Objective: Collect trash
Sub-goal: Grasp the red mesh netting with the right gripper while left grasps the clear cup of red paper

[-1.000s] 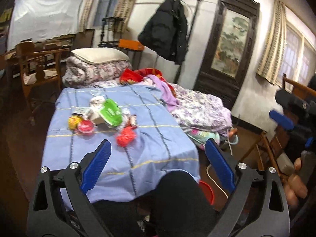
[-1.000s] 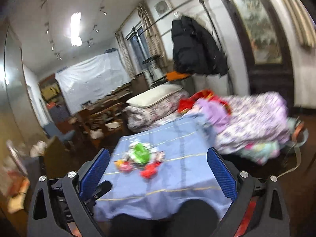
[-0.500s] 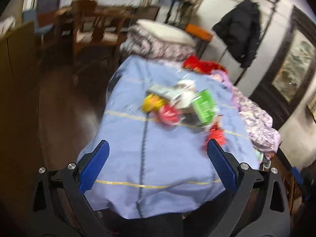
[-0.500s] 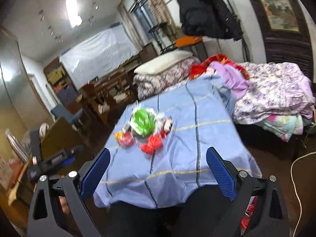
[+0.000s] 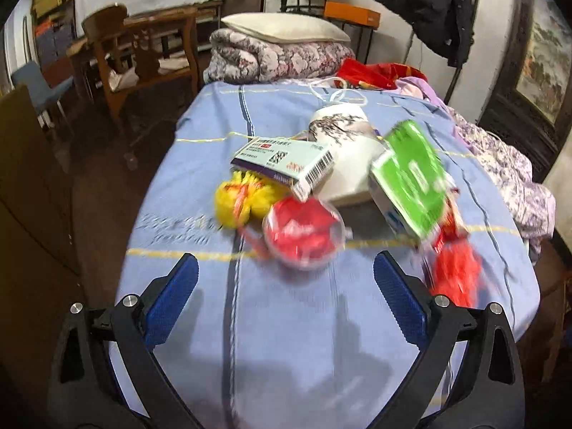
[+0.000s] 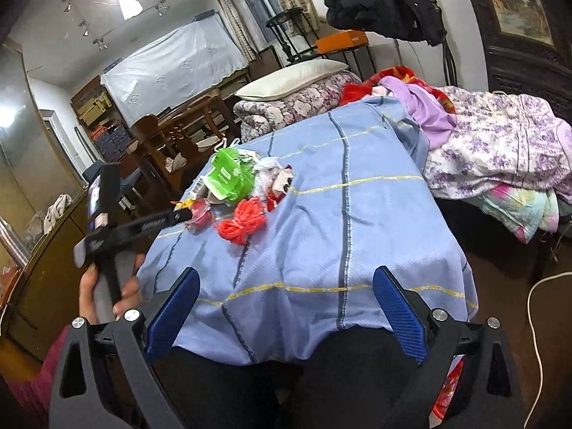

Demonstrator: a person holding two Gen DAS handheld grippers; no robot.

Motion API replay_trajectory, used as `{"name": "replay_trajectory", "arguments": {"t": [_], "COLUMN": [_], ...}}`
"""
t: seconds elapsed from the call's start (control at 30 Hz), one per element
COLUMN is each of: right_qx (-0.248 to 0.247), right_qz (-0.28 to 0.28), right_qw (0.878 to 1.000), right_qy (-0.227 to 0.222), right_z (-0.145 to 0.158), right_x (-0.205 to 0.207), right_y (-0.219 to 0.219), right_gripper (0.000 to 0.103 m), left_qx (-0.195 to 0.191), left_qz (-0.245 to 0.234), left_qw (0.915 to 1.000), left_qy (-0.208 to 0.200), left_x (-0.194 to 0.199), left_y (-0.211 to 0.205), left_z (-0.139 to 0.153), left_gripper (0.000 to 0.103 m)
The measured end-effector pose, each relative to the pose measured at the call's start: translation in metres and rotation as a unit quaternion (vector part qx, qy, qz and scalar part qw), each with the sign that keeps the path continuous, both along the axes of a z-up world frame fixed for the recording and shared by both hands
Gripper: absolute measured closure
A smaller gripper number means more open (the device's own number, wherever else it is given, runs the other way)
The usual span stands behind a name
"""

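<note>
Left gripper (image 5: 284, 298): jaws spread wide, nothing between the blue pads (image 5: 171, 302), hovering low over the near part of the counter (image 5: 286, 339). Just ahead of the pads, a trash pile on the blue striped cloth: clear round tub with red contents (image 5: 304, 230) nearest, touching a yellow crinkled wrapper (image 5: 243, 196) on its left. Behind those, a flat medicine box with a barcode (image 5: 286, 162) tilted up over the wrapper and leaning against a white paper bag with a branch print (image 5: 348, 143). To the right of the tub, a green-topped carton (image 5: 411, 178) tipped on edge, blurred. Further right, near the counter's edge, a crumpled red plastic bag (image 5: 454, 271), also blurred.

Right gripper (image 6: 286, 302): likewise wide open and empty, held back from the near edge of the counter (image 6: 321, 250), above a dark-clothed lap. Same pile seen well ahead, toward the left far part of the cloth: green carton (image 6: 228, 178), red bag (image 6: 243, 221), red tub (image 6: 200, 218). At the left of that view, a hand (image 6: 107, 286) wrapped around the black handle of the other gripper, its body reaching toward the pile.

Beyond the counter: folded floral quilt with a pillow (image 5: 282, 26) on top, wooden chair (image 5: 136, 53) to the left, heaped purple bedding (image 6: 500, 150) to the right, dark coat (image 5: 429, 3) hanging on a stand.
</note>
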State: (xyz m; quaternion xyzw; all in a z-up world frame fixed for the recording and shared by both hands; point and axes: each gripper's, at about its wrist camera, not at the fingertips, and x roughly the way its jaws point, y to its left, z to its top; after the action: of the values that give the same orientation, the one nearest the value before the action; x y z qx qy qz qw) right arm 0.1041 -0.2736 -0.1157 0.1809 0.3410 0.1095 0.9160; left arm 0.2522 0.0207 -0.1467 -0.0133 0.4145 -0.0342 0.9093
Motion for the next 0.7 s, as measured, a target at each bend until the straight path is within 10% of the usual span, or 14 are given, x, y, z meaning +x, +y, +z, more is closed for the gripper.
{"name": "replay_trajectory", "arguments": {"t": [0.23, 0.57, 0.7], "right_qx": [0.015, 0.019, 0.015], "right_qz": [-0.006, 0.007, 0.037], "right_qw": [1.000, 0.999, 0.999], "right_qy": [0.020, 0.025, 0.023], "right_z": [-0.013, -0.017, -0.014], "right_x": [0.010, 0.027, 0.049], "right_y": [-0.007, -0.002, 0.019], "right_gripper": [0.007, 0.007, 0.007], "left_qx": [-0.028, -0.031, -0.024], "left_qz": [-0.023, -0.058, -0.046], "left_qw": [0.9991, 0.9978, 0.9987], "left_qy": [0.022, 0.008, 0.004], "left_x": [0.027, -0.042, -0.041], "left_y": [-0.008, 0.000, 0.004], "left_z": [-0.013, -0.005, -0.008], "left_gripper": [0.046, 0.045, 0.028]}}
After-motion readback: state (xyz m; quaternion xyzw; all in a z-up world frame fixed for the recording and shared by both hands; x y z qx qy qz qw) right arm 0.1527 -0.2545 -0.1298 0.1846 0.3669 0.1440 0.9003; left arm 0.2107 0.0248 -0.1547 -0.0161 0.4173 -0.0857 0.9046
